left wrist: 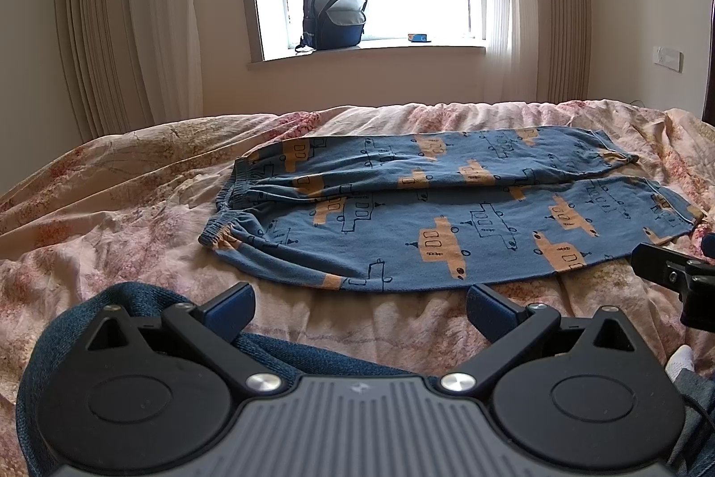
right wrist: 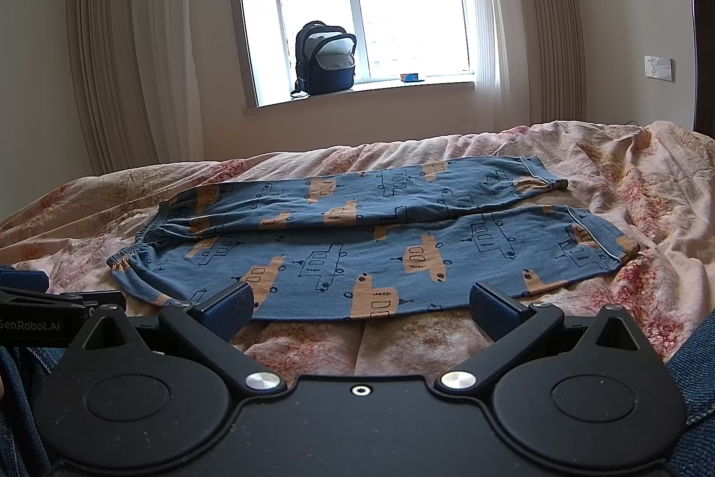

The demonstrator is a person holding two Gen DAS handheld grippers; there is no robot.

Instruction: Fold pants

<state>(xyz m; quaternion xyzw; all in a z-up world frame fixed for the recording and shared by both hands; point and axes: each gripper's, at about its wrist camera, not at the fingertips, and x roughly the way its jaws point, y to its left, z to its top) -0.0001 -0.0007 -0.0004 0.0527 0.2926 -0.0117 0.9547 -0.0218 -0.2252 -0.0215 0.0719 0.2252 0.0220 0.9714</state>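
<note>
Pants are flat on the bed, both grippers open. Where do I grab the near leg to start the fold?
Pinch the near leg's cuff with the right gripper, coming from the near edge. That hem lies flat and exposed on the bed, likely easy to slip a finger under.

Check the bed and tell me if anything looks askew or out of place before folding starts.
Nothing is damaged or spilled. The blue patterned pants lie flat on the rumpled floral bedspread, legs side by side, far leg's cuff slightly bunched. Both the left gripper and right gripper are open.
</note>
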